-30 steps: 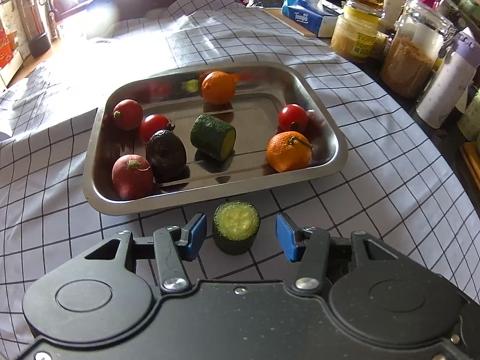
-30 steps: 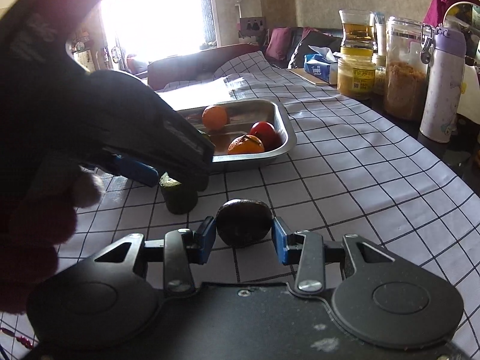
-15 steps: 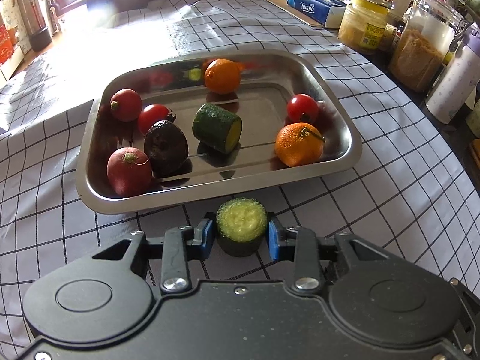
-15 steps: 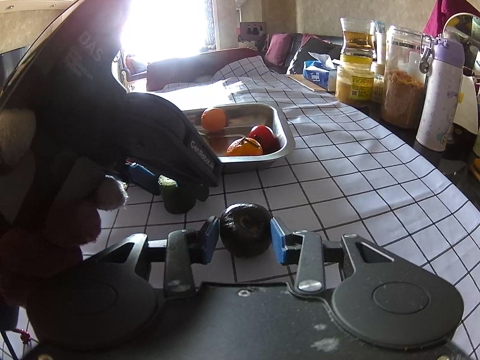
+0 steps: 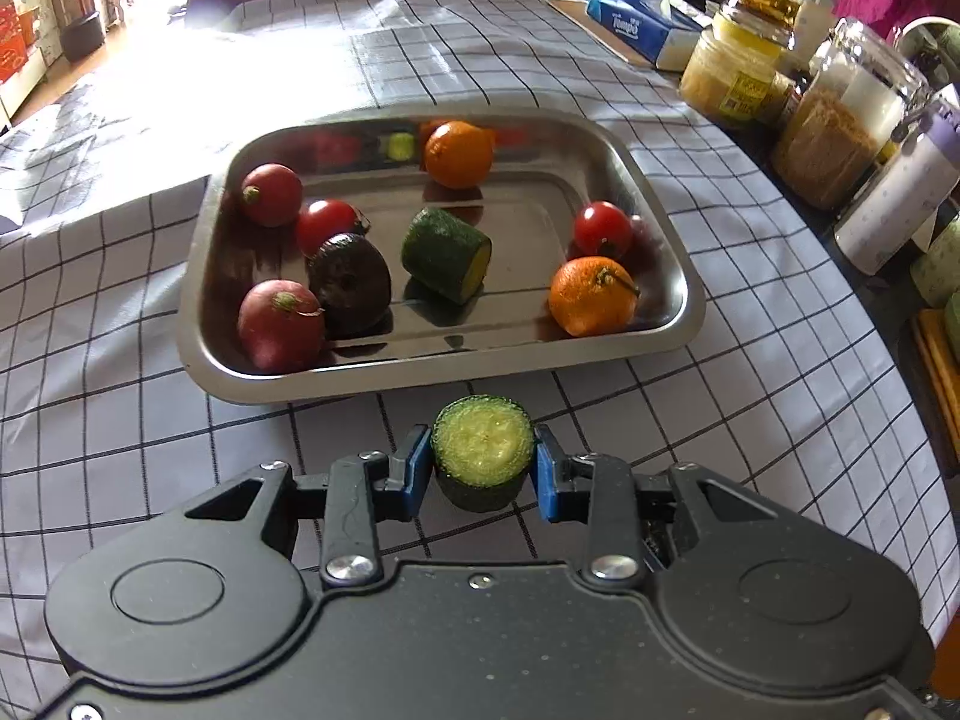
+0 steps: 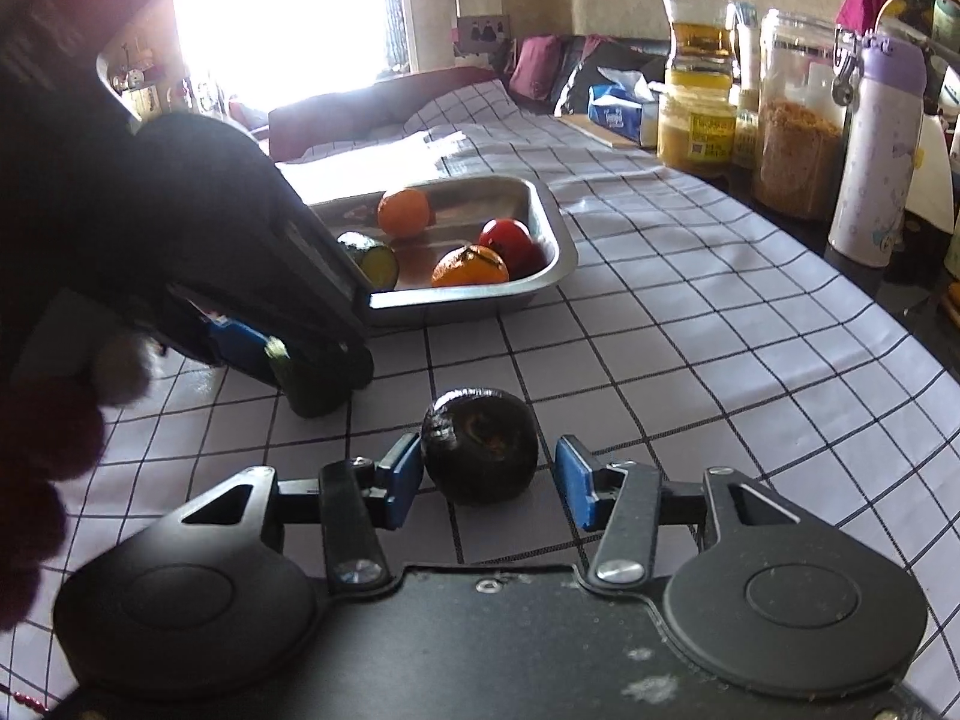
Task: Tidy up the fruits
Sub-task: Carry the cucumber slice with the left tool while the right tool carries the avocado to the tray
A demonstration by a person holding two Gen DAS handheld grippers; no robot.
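We are seeing a checked tablecloth (image 5: 750,324) covering the table | a blue tissue pack (image 5: 639,21) lying at the far edge | a yellow-filled jar (image 6: 696,123) and a clip-top jar of brown granules (image 6: 798,138) standing side by side | a lilac flask (image 6: 879,150) standing upright beside them | a dark sofa (image 6: 606,69) sitting behind.

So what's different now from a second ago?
The left gripper closed its open jaws on the cucumber piece on the cloth. The right gripper, clamped on the dark fruit before, is opening: its right pad now stands clear, the left one close against the fruit. Both pieces sit where they were, and nothing in the tray moved.
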